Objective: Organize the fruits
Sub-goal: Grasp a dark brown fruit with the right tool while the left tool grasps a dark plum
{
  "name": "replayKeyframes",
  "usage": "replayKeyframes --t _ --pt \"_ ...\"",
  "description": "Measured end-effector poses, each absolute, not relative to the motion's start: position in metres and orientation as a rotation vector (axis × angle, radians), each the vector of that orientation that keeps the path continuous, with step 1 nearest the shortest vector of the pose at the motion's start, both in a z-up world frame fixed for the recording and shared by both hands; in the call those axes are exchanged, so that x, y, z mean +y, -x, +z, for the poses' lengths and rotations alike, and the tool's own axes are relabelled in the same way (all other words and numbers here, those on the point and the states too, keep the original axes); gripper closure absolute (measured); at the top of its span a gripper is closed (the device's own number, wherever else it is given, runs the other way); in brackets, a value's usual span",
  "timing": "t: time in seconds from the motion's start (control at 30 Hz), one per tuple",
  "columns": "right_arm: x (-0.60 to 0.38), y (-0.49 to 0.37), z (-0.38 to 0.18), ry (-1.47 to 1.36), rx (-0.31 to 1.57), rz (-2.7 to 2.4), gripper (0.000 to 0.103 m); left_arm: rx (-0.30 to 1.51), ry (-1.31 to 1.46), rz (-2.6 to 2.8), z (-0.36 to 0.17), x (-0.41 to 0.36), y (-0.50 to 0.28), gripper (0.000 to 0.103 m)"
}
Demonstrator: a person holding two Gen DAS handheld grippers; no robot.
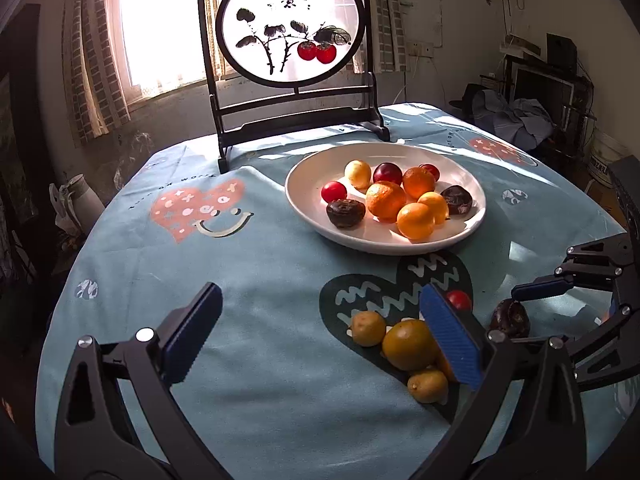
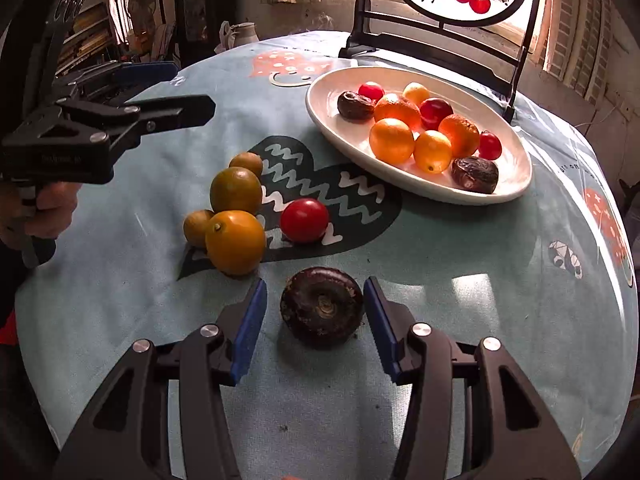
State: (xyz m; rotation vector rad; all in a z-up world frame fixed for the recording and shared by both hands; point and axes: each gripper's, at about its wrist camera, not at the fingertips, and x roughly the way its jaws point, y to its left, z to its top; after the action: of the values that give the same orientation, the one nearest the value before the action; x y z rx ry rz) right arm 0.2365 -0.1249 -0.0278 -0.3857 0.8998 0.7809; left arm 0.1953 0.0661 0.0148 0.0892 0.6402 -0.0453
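Ribbed blue jaws flanking wrinkled dark round fruit (image 2: 322, 306).

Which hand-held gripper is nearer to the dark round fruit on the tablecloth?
Right: the right hand-held gripper brackets the dark round fruit, fingers open. The left hand-held gripper is farther off.

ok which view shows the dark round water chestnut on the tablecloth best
Right wrist view: the dark round water chestnut sits large and unblocked between the open right gripper. Left wrist view shows it small at the edge, partly hidden behind gripper fingers.
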Motion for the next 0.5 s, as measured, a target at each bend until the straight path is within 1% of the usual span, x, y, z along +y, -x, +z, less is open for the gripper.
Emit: replayKeyframes --t 0.13,0.5 --pt "-0.123 -0.238 -0.040 0.405 0.940 0.752 0.052 0.636 -0.070 -0.043 0.016 0.070 -0.195 0.002" --pt "-0.125 -0.239 -0.041 0.392 0.930 0.762 0.052 0.642 -0.051 -0.027 0.015 0.076 -0.197 0.002"
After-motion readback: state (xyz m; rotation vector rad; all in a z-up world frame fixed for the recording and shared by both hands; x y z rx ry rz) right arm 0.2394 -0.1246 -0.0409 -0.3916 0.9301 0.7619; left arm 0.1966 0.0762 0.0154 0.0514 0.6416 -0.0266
